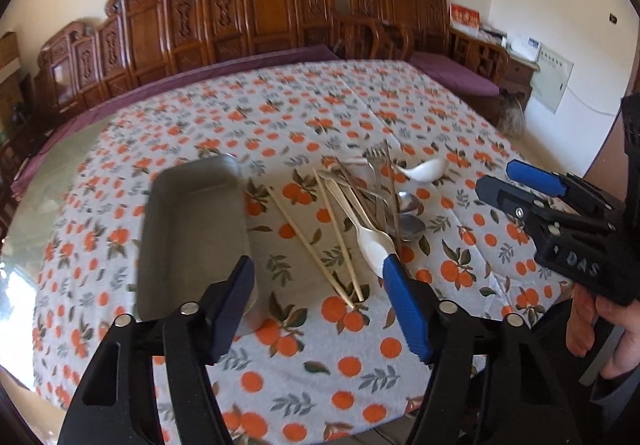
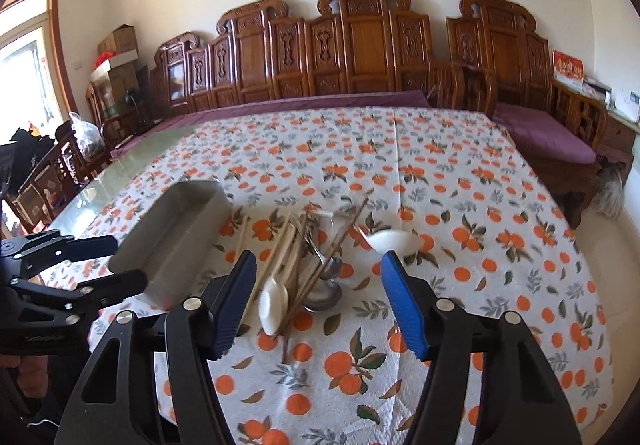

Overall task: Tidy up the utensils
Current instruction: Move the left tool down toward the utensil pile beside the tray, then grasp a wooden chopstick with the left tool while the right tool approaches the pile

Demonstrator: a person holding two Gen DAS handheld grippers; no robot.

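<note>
The left tool (image 1: 318,267) is wide open and holds nothing. The right tool (image 2: 318,263) is wide open too, with nothing in it. Both hang above the surface with the orange-fruit cloth (image 1: 304,361). Between the left tool's blue pads (image 1: 404,305) lies a messy pile of pale chopsticks, white plastic spoons and shiny metal spoons (image 1: 360,205). At ten o'clock from the pile sits a long grey metal tray (image 1: 192,229), just beside it. A white soup spoon (image 1: 426,169) lies at one o'clock.

Both wrist cams look forward, angled down across the tablecloth (image 1: 320,117) toward the carved bench (image 2: 360,57). Close range. Shared: utensil pile (image 1: 360,201), metal tray (image 2: 176,237).
</note>
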